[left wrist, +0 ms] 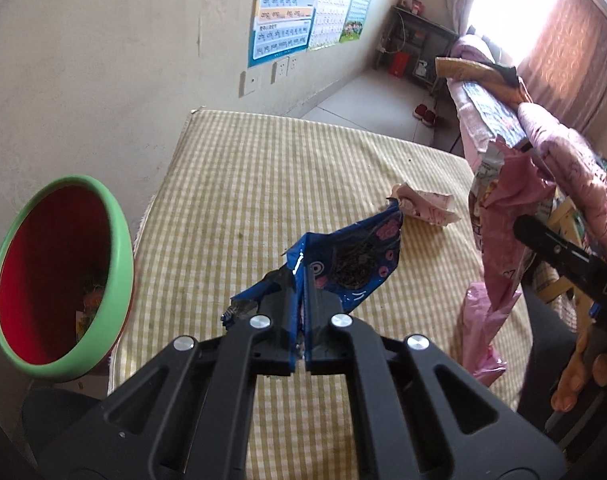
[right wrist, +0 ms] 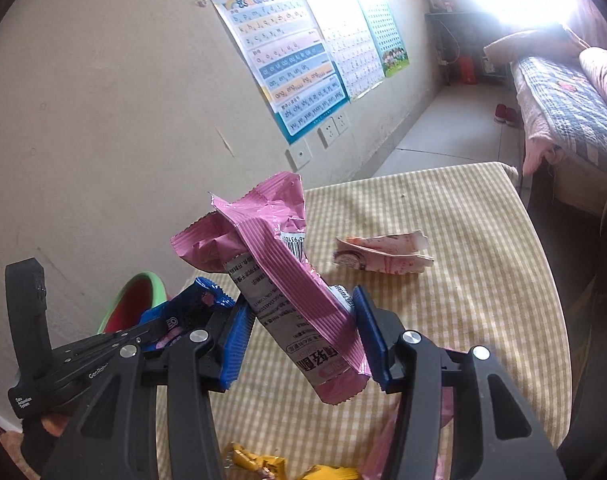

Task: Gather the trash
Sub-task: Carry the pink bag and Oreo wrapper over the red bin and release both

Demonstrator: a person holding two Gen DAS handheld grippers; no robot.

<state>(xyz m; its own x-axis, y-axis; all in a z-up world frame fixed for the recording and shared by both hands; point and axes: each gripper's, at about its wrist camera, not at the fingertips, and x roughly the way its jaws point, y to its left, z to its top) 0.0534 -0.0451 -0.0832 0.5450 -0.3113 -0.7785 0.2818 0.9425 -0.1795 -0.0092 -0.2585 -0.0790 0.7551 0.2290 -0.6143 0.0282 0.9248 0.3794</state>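
My left gripper [left wrist: 303, 280] is shut on a blue snack wrapper [left wrist: 351, 260] and holds it above the checked table [left wrist: 243, 184]. The green bin with a red inside [left wrist: 63, 280] stands to its left, off the table edge, with some trash at its bottom. My right gripper [right wrist: 303, 320] holds a pink wrapper [right wrist: 287, 280] between its blue pads [right wrist: 367, 332], tilted up above the table. In the left wrist view this pink wrapper [left wrist: 503, 216] hangs at the right. A crumpled pink-white wrapper [left wrist: 423, 206] lies on the table, also in the right wrist view [right wrist: 383, 254].
Yellow wrappers [right wrist: 263, 466] lie at the table's near edge. A thin pink plastic bag [left wrist: 479, 332] lies at the table's right side. A bed with pink bedding [right wrist: 575, 104] stands to the right. The wall with posters [right wrist: 287, 60] is on the left.
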